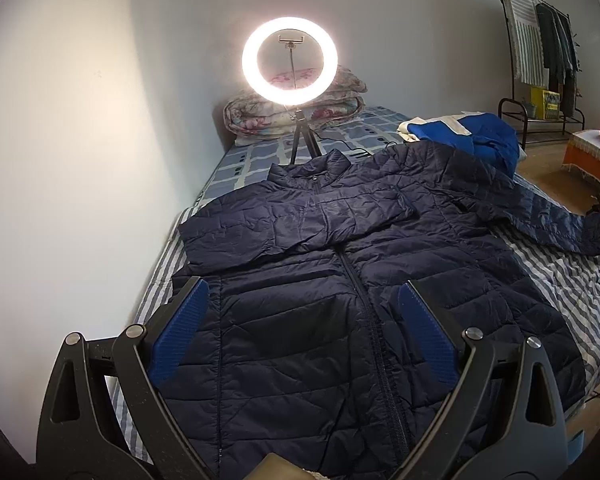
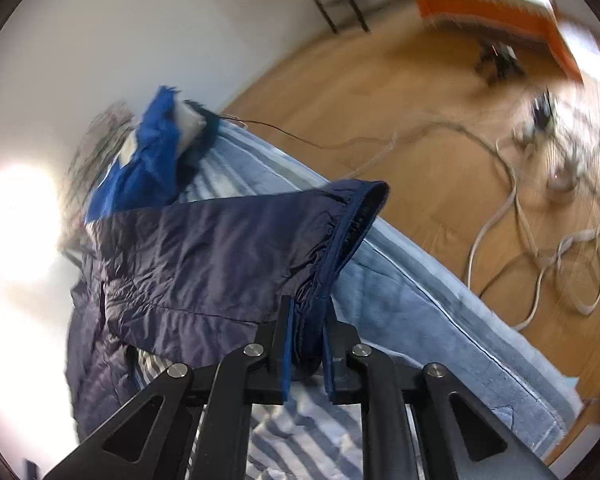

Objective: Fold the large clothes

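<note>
Navy puffer jacket (image 1: 340, 280) spread on bed (image 1: 572, 280); cuff (image 2: 340, 240) pinched in right gripper (image 2: 306, 340); left gripper (image 1: 304, 304) gaping above hem, empty.

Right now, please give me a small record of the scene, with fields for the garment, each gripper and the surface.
garment: dark navy quilted jacket, laid front up, zipper closed
one sleeve: folded across the chest
other sleeve: cuff gripped near its edge
left gripper: open, above the jacket's lower half
right gripper: fingers shut on the cuff
surface: bed with striped sheet
</note>
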The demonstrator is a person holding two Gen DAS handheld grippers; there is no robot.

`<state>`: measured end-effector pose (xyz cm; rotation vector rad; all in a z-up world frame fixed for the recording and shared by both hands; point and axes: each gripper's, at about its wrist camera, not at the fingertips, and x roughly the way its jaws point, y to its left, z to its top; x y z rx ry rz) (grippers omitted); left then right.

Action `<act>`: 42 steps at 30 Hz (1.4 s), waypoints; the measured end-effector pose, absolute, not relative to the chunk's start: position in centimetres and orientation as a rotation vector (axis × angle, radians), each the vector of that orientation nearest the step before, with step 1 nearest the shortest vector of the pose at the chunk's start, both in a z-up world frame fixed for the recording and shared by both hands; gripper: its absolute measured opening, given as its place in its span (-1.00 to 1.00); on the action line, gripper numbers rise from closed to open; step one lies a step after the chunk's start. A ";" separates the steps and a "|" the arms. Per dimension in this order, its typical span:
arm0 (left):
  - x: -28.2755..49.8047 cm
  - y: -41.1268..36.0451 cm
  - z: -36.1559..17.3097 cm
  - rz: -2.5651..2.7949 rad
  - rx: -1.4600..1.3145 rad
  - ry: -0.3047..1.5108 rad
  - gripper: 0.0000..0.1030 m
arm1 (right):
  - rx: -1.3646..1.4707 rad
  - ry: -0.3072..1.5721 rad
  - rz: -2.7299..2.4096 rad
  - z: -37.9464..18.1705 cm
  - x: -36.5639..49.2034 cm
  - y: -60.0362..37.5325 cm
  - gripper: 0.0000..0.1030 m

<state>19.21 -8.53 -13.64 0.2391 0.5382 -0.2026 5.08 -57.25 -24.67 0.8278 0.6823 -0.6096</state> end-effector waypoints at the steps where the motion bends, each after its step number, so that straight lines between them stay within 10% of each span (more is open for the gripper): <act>1: 19.3 -8.4 -13.6 -0.201 0.233 0.540 0.90 | 0.792 0.680 -0.605 -23.9 5.5 -56.5 -0.83; 20: 20.1 -3.1 -12.1 -0.111 0.130 0.531 0.90 | 0.237 0.605 -0.247 -13.5 18.2 -36.0 -0.86; 42: 21.1 5.2 -11.7 0.018 -0.014 0.535 0.90 | 0.019 0.868 -0.040 -22.8 36.7 -18.9 -0.89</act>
